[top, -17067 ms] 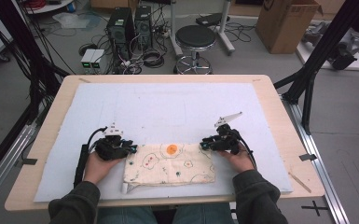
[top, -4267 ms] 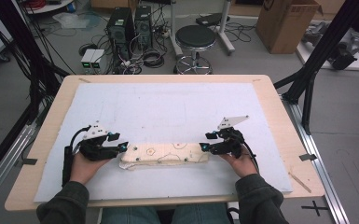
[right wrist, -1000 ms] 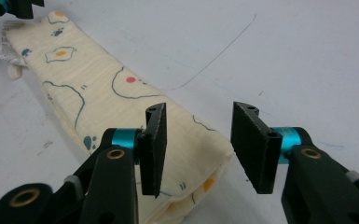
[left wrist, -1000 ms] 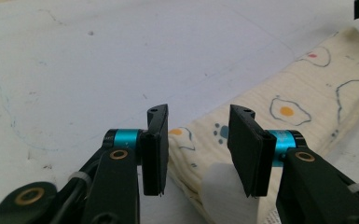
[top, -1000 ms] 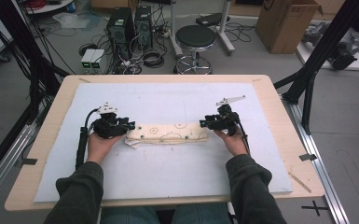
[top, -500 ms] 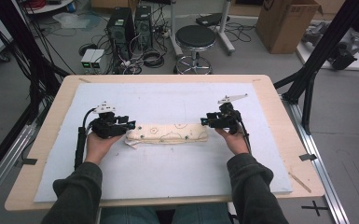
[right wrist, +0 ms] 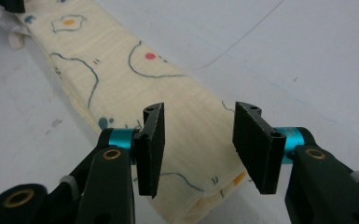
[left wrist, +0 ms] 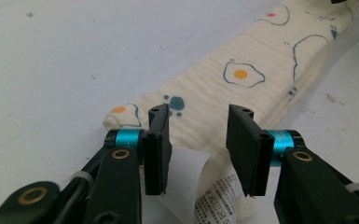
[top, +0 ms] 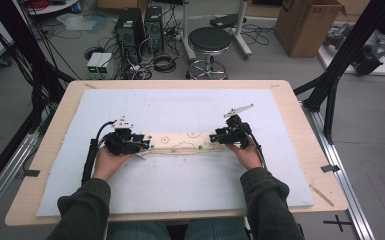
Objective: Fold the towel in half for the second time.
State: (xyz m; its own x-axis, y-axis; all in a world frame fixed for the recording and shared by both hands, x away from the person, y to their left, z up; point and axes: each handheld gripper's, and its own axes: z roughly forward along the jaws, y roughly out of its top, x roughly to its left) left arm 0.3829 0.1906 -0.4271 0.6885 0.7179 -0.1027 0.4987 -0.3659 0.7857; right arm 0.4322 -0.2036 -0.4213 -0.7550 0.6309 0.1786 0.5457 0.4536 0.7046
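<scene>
A cream cloth printed with fried eggs lies folded into a long narrow strip across the middle of the white mat. My left gripper is at the strip's left end. In the left gripper view the gripper stands open, its jaws having just been closing. The cloth end and its white care label lie between and under the jaws, unpressed. My right gripper is at the right end. In the right gripper view it is open over the cloth, its pads not touching it.
The mat covers most of a wooden table. Beyond the far edge stand a black stool, computer towers and a cardboard box. Black frame posts rise at both sides.
The cloth, a wider rectangle near the front edge at first, is now a narrow strip lying farther up the mat. Over the last second both hands have stayed nearly still.
</scene>
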